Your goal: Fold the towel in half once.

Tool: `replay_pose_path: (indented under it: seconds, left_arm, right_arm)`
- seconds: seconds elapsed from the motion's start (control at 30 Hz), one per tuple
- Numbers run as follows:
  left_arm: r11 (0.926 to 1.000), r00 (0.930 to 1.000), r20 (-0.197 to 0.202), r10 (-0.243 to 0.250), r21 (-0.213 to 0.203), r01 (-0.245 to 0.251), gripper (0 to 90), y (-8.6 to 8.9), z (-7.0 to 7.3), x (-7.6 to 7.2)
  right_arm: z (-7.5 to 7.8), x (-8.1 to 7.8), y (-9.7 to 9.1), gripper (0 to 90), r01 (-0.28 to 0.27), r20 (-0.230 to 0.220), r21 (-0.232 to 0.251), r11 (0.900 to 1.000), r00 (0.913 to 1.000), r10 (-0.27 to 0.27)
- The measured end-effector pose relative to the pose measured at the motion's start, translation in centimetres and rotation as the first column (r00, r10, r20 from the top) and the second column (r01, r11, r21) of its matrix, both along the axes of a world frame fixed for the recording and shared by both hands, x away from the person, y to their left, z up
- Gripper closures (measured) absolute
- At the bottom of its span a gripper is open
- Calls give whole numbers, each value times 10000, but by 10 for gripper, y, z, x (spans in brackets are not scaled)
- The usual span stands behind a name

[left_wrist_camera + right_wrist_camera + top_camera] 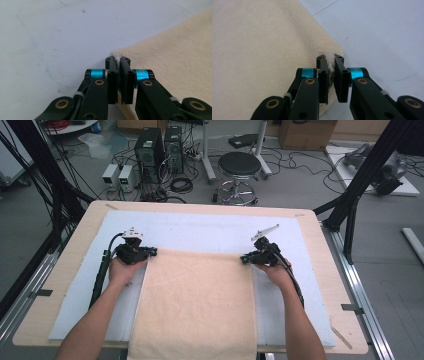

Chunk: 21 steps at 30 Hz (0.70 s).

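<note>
A cream towel (197, 302) lies flat on the white mat (200, 232), its near end hanging over the table's front edge. My left gripper (152, 252) is shut on the towel's far left corner (115, 53), which shows pinched between the black jaws of the left gripper (118, 60). My right gripper (244, 259) is shut on the far right corner (330, 57), with cloth squeezed between the jaws of the right gripper (330, 60). Both hands rest low on the mat at the towel's far edge.
The wooden table (320, 245) carries the mat with bare margins on every side. Behind it on the floor stand a black stool (239, 167), computer towers (150, 147) and cables. Black frame posts (360, 175) rise at the right.
</note>
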<state>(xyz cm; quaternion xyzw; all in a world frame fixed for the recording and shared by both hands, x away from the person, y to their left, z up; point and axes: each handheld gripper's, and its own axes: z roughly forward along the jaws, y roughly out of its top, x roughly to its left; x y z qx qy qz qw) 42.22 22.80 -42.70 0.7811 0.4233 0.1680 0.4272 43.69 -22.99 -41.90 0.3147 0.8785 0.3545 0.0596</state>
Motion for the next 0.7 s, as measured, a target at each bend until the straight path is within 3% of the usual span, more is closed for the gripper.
replay_pose_path:
  seconds: [0.13, 0.3, 0.4, 0.53, 0.7]
  left_arm:
    - [9990, 9986, 277, 441, -113, -438, 859, 4, 15, 8]
    - [9984, 9954, 774, 570, -70, -566, 859, 4, 44, 20]
    - [9982, 9938, 992, 499, -392, -462, 858, 4, 53, 24]
    - [9999, 9983, 577, 95, 46, -98, 857, 1, 42, 24]
    - [9999, 9993, 353, 133, 26, -134, 857, 3, 32, 23]
  right_arm:
    - [19, 10, 4, 842, 374, 505, 148, 9992, 9980, -381]
    - [48, 23, 10, 847, 604, 1114, -61, 9982, 9920, -594]
    - [60, 29, 8, 846, 761, 1338, 34, 9971, 9881, -758]
    - [48, 30, 5, 840, 910, 1073, -73, 9958, 9902, -897]
    - [31, 27, 4, 833, 938, 816, 19, 9956, 9923, -937]
